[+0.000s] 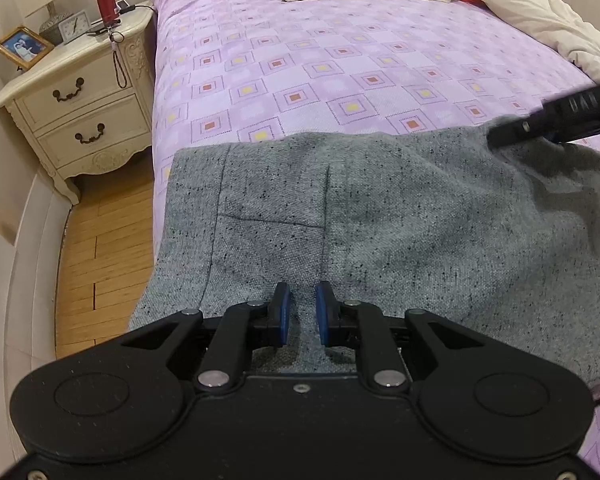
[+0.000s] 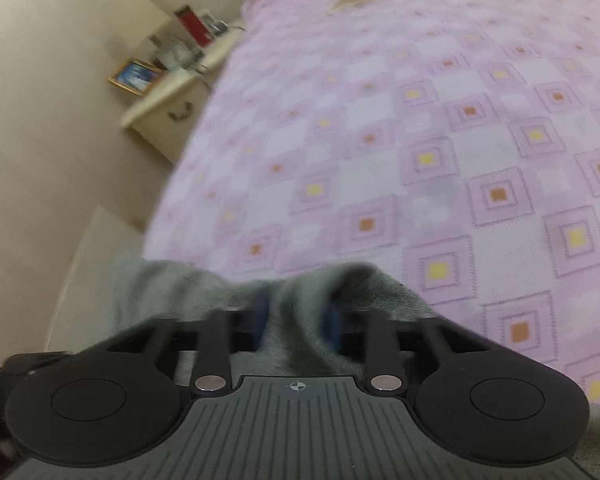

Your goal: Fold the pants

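The gray speckled pants (image 1: pixel 380 216) are lying across the near end of a bed with a purple checked bedspread (image 1: pixel 340 60), filling the lower and middle part of the left wrist view, their far edge running across the frame's middle.

The left gripper (image 1: pixel 301 312), at the bottom center of that view, is pinching a ridge of the gray cloth between its blue pads (image 1: pixel 285 312); the jaws are standing narrow with fabric bunched between them. The right gripper (image 2: pixel 296 324), at the bottom center of its own blurred view, is clenched on a raised fold of the pants, with cloth humped up between and over its fingers. In the left wrist view it is reaching in at the right edge, over the pants' far right corner.

The step in hand looks like the grasp before a fold: both tools are holding cloth, one on the near edge and one on the right side. The next move probably calls for lifting both grips together, keeping the cloth taut, and carrying one half over the other so the edges line up without dragging the pants off the bed toward the wooden floor (image 1: pixel 100 240) at lower left.
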Motion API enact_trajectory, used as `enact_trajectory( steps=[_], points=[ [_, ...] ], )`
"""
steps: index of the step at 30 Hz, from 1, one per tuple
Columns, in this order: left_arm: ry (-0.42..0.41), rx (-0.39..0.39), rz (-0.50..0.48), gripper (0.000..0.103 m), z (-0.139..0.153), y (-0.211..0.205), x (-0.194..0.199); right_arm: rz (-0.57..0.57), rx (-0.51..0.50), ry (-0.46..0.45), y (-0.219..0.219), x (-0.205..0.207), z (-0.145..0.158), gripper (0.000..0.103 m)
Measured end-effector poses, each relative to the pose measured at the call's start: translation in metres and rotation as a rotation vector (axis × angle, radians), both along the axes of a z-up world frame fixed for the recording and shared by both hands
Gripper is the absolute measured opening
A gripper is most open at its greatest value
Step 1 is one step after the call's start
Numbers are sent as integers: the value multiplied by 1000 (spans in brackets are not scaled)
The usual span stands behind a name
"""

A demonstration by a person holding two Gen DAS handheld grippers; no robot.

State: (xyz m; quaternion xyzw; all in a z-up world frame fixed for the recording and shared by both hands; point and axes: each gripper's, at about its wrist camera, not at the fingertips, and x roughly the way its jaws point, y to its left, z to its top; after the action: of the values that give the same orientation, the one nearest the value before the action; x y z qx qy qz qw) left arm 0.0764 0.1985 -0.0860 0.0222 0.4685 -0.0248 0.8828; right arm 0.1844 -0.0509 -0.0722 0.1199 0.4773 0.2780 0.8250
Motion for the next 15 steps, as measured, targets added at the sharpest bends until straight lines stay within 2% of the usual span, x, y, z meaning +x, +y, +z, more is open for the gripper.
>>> enact_trajectory(
  steps=[2, 4, 5, 8, 9, 11, 13, 15],
  points=[
    [1, -7, 2, 23, 0, 1, 0, -62, -23, -51, -3, 4, 4, 4],
    [0, -16, 4, 23, 0, 3, 0, -143, -13, 3, -9, 21, -7, 4],
    [-5, -14, 1, 23, -1, 3, -1, -158, -37, 20, -7, 28, -14, 4],
    [-19, 37, -35, 24, -2, -3, -4, -159, -70, -37, 1, 23, -17, 5],
    [-24, 59, -48, 24, -3, -6, -4, -154, -66, -48, 0, 20, -12, 8],
    [-31, 71, -53, 24, -3, -9, -6, -172, -85, -94, -8, 14, 4, 25],
    [-21, 70, -56, 24, 2, -8, -5, -186, -107, -165, -22, 4, 29, 25],
    [-6, 68, -44, 24, 11, -7, -4, -175, -106, -155, -37, -8, 50, 25]
  ],
)
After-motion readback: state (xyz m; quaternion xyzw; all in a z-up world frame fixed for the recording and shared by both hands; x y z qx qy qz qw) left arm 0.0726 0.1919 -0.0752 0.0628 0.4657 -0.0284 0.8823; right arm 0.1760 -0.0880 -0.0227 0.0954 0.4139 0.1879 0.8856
